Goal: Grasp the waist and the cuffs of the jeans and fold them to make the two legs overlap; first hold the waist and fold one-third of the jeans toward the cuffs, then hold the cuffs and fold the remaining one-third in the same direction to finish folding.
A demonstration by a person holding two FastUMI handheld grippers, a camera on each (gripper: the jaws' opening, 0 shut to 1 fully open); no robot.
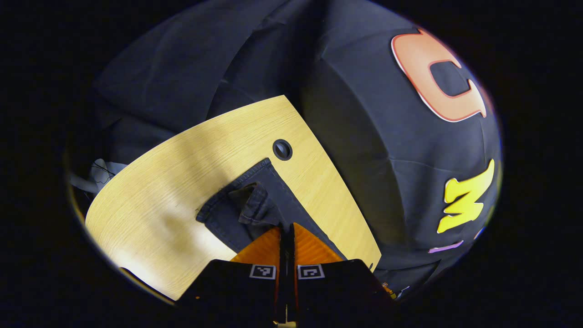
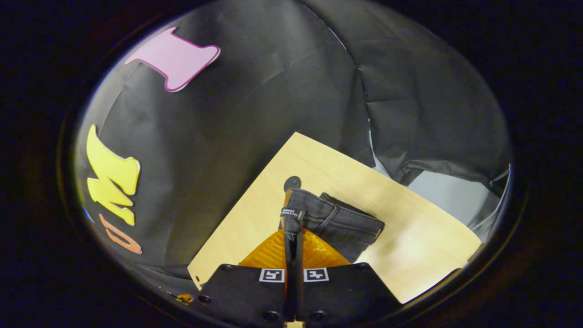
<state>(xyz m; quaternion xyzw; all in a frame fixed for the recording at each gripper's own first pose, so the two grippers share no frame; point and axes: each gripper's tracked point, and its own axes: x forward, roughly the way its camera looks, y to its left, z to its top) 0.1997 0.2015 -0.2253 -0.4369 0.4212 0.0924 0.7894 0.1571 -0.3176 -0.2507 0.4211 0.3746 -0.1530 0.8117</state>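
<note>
Dark jeans lie on a light wooden table (image 1: 150, 196). In the left gripper view the cuff end of the jeans (image 1: 246, 205) is bunched, and a fold of it runs up between the fingertips of my left gripper (image 1: 286, 227), which is shut on it. In the right gripper view the waist end of the jeans (image 2: 339, 218), with a belt loop and a small label, lies just ahead of my right gripper (image 2: 293, 230). That gripper is shut on the waistband edge by the label. Both cameras look down on the table from above.
A round cable hole (image 1: 282, 149) sits in the tabletop just past the jeans, also seen as the cable hole (image 2: 292, 183). Bare table (image 2: 423, 246) stretches to one side. The table's edges meet the black booth cloth (image 1: 364, 136).
</note>
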